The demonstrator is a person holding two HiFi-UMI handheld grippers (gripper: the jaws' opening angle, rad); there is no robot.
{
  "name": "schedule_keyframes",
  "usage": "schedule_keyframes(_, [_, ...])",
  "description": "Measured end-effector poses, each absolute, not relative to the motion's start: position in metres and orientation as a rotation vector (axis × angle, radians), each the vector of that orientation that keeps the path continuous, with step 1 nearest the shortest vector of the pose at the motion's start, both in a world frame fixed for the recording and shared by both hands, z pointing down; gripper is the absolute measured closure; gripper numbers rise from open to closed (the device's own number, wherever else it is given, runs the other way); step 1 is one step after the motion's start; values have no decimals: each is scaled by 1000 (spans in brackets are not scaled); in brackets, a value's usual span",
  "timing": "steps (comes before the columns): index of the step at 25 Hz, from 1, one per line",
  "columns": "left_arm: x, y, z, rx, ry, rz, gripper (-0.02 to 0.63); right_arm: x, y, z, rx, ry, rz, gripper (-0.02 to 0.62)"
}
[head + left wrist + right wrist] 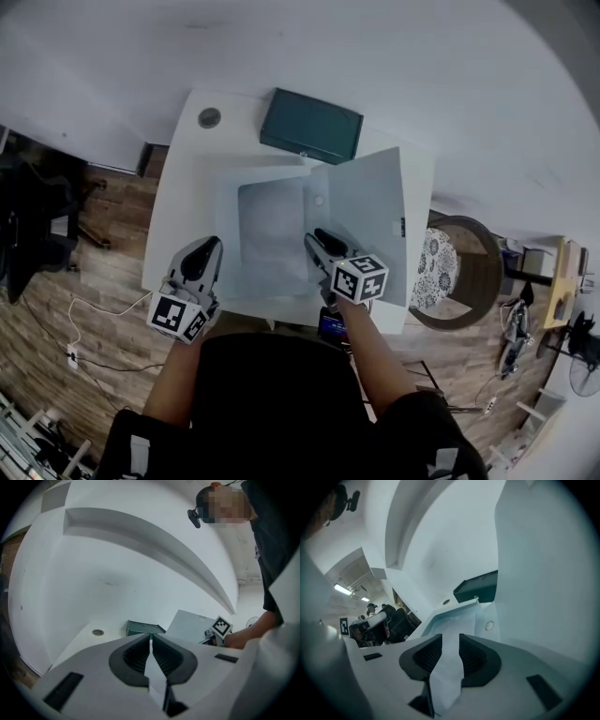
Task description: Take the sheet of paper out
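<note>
Two claws are in play: the left claw (206, 248), jaws together and empty, has the open folder (370, 202) just to its right, and the sheet of paper (272, 225) inside lies lengthwise ahead and slightly left of the nearer right claw (317, 239), whose jaws stand apart.

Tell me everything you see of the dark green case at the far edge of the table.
The dark green case is flat, rectangular and matte, with a small pale clasp on its near edge. It lies closed, slightly askew, at the far edge of the white table. A raised white flap stands just in front; contact cannot be judged.
</note>
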State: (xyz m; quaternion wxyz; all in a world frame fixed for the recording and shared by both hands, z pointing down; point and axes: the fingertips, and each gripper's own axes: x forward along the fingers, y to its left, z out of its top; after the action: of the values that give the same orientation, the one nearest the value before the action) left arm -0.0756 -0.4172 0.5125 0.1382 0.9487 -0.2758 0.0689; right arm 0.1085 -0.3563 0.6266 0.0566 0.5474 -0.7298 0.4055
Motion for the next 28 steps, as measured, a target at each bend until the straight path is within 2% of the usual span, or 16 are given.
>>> schedule_keyframes(12, [-72, -433, 540, 2704, -695, 204, 601, 110, -376, 703, 1509, -1966, 1563, 463])
schedule_keyframes(18, [-70, -433, 547, 2681, -687, 192, 601, 110, -388, 708, 1449, -1904, 1586, 468])
schedule_keyframes(25, [-68, -434, 551, 2667, -696, 193, 601, 99, -389, 713, 1320, -1924, 1684, 517])
schedule_keyframes(28, [-71, -437, 550, 2665, -713, 189, 601, 94, -388, 716, 1292, -1925, 1720, 580])
